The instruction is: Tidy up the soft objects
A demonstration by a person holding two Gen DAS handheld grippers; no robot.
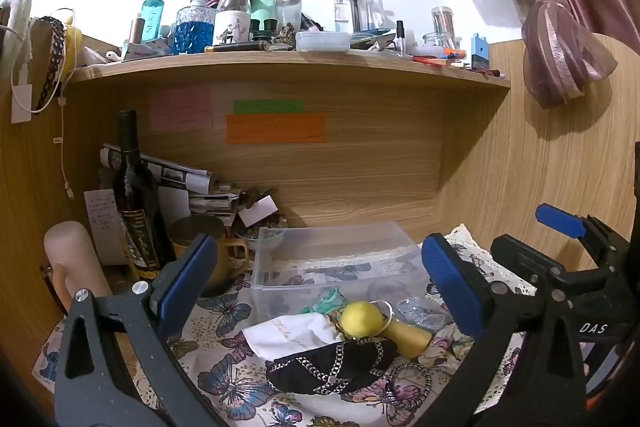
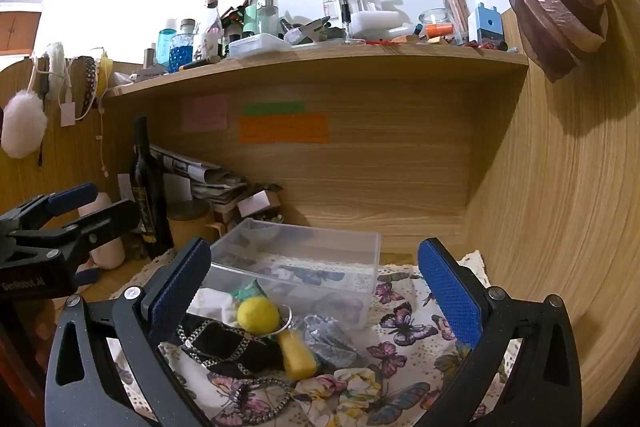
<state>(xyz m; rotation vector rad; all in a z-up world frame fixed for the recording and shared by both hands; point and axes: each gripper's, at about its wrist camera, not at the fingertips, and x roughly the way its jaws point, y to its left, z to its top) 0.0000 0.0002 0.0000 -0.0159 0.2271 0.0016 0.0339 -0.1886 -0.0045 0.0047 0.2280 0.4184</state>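
A pile of soft things lies on the butterfly cloth [image 1: 224, 359] in front of a clear plastic box [image 1: 332, 259]: a black chain-patterned pouch [image 1: 332, 363], a white cloth [image 1: 288, 335], a yellow felt toy with a ball head [image 1: 362, 319], a teal piece [image 1: 330, 301], a silver pouch [image 1: 420, 313] and a beaded hair tie [image 1: 412, 383]. The box [image 2: 304, 259], black pouch [image 2: 228, 347], yellow toy [image 2: 258, 313] and silver pouch [image 2: 328, 343] also show in the right wrist view. My left gripper [image 1: 320, 279] is open above the pile. My right gripper [image 2: 316, 287] is open above it, beside the left one.
A dark wine bottle [image 1: 134, 195], a mug [image 1: 208, 255], a pale cylinder [image 1: 72, 259] and stacked papers [image 1: 188, 183] stand at the left back. A cluttered shelf [image 1: 288, 67] runs overhead. Wooden walls close in the back and right [image 2: 560, 227].
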